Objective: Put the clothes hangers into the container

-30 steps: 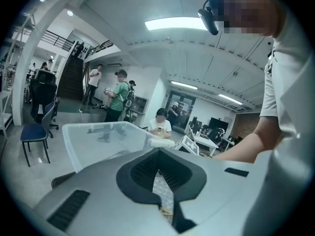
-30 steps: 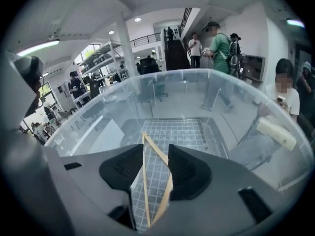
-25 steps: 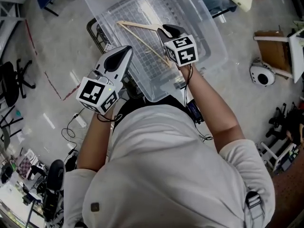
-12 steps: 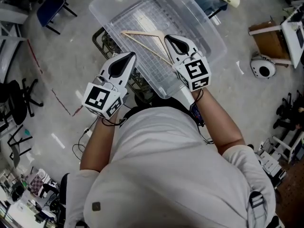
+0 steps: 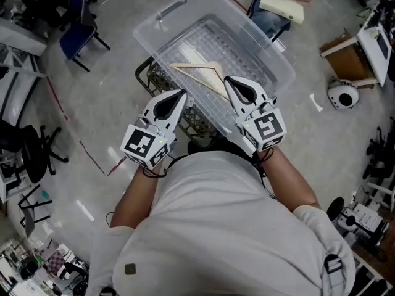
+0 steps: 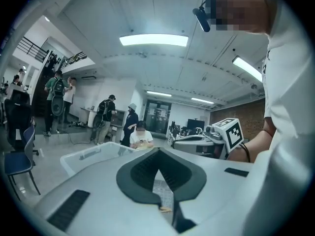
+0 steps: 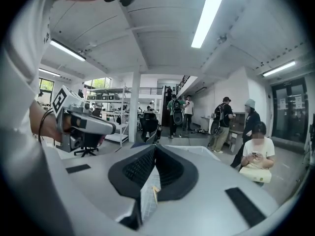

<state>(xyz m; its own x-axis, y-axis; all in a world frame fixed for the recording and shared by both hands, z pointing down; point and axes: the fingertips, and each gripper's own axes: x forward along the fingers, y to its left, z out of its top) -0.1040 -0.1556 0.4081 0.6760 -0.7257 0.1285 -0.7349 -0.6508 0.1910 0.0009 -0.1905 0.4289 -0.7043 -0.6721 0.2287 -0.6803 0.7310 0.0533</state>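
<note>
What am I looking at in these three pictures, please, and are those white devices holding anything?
A person holds a hand-worked gripper in each hand; there is no robot arm. The top-down picture comes from a head camera: left gripper, right gripper. The other two come from cameras riding on each gripper, looking along its jaws. Below stands a clear container with one wooden hanger inside. Both grippers are shut and empty; the right gripper's jaws have just been closing with nothing between them.

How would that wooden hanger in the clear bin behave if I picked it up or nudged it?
Probably stiff: the wooden hanger keeps straight, thin arms. Likely light, being an open frame. Nudged, it may slide rather than roll, since it lies flat in the clear container.
</note>
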